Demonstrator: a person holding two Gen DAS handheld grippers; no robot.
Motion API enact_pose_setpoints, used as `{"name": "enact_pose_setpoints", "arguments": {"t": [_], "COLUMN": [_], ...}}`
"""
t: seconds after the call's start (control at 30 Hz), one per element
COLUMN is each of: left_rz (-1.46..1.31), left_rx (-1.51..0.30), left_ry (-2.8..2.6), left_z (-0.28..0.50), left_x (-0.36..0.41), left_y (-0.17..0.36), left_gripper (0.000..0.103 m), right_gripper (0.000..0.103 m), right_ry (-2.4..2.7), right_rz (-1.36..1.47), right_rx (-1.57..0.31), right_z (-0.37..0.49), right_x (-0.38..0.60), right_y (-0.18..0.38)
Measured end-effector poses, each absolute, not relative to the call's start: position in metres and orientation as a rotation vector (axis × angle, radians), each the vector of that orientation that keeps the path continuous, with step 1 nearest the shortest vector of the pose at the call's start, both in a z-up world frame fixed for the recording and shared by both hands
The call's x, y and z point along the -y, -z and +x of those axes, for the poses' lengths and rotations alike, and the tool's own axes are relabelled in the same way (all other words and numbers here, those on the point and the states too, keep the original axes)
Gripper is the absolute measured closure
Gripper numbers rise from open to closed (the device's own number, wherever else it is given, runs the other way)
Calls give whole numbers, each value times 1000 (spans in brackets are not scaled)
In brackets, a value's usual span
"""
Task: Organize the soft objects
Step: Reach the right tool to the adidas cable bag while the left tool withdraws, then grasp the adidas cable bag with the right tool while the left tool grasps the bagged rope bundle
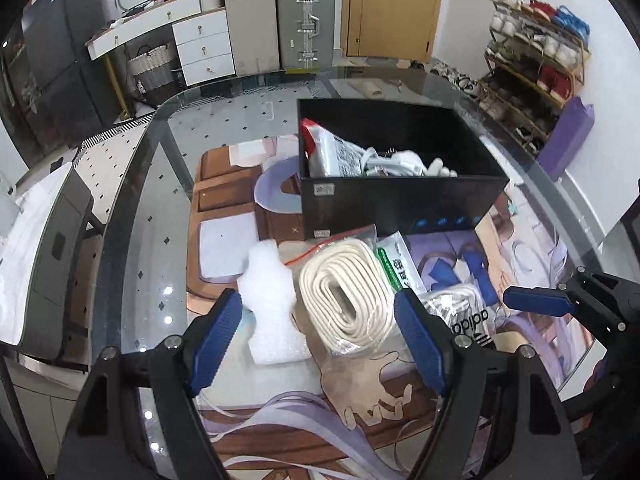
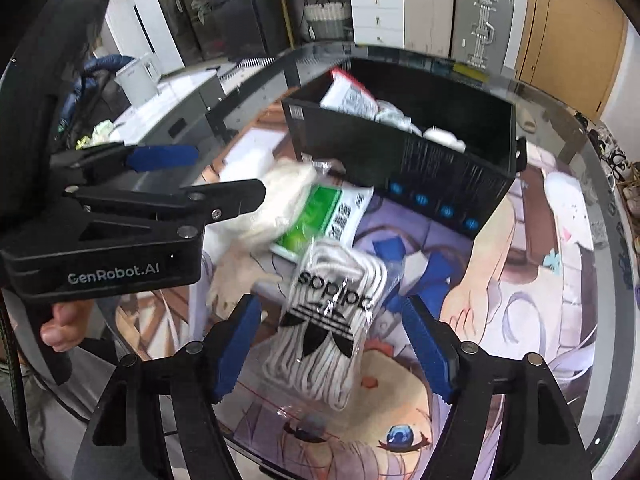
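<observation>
Your right gripper (image 2: 332, 344) stands spread, pads clear of the adidas-marked bag of white cord (image 2: 328, 320) lying between them on the glass table (image 1: 132, 240). Your left gripper (image 1: 320, 336) is likewise spread, above the bagged cream rope coil (image 1: 344, 292) and white foam piece (image 1: 272, 300). Beyond sits the black box (image 1: 400, 200), packets inside.

A lived-in home, by the furniture. Beyond the jaws, past the far edge of the glass tabletop (image 1: 132, 200), stand a white desk with drawers (image 1: 202, 46), two suitcases (image 1: 306, 24) and a wooden door (image 1: 394, 8). To the right of the jaws a shoe rack (image 1: 532, 76) lines the wall, full of footwear.
</observation>
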State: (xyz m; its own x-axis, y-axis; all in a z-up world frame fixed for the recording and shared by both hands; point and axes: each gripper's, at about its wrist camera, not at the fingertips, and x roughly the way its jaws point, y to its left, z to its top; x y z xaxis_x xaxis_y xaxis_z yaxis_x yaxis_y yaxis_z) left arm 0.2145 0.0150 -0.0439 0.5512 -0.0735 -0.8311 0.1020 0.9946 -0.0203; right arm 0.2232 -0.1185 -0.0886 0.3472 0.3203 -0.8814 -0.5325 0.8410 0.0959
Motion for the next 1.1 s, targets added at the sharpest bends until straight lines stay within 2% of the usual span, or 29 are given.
{"name": "enact_pose_setpoints", "arguments": {"t": [0.2, 0.3, 0.33, 0.43, 0.73, 0.77, 0.83, 0.9, 0.93, 1.0, 1.1], "left_rz": [35, 33, 36, 40, 81, 82, 89, 116, 124, 135, 153], "left_rx": [-975, -988, -994, -1009, -1050, -1053, -1051, -1047, -1051, -1052, -1059], "left_ry": [74, 79, 75, 72, 62, 68, 84, 118, 139, 154, 171], "left_z": [220, 225, 227, 232, 243, 243, 240, 235, 232, 225, 219], "left_x": [-11, -9, -8, -7, -5, -5, -6, -3, -1, 0, -2], "left_y": [48, 53, 55, 60, 74, 74, 72, 69, 68, 66, 65], "left_gripper": [24, 24, 24, 24, 24, 26, 37, 62, 68, 75, 76], "right_gripper": [29, 53, 56, 59, 59, 59, 59, 59, 59, 59, 59], "right_ry": [-598, -598, -597, -587, -583, -586, -591, -594, -593, -585, -573], "right_rz": [-248, -279, -286, -292, -291, -292, -296, -298, -298, -298, -309], "right_rx": [-1132, -1118, -1118, -1112, -1107, -1107, -1102, -1100, -1098, -1095, -1092], "right_z": [225, 228, 232, 237, 243, 242, 241, 239, 239, 238, 240], "right_x": [112, 116, 119, 129, 145, 146, 151, 153, 154, 150, 153], "right_y": [113, 113, 112, 111, 115, 115, 114, 112, 111, 111, 109]}}
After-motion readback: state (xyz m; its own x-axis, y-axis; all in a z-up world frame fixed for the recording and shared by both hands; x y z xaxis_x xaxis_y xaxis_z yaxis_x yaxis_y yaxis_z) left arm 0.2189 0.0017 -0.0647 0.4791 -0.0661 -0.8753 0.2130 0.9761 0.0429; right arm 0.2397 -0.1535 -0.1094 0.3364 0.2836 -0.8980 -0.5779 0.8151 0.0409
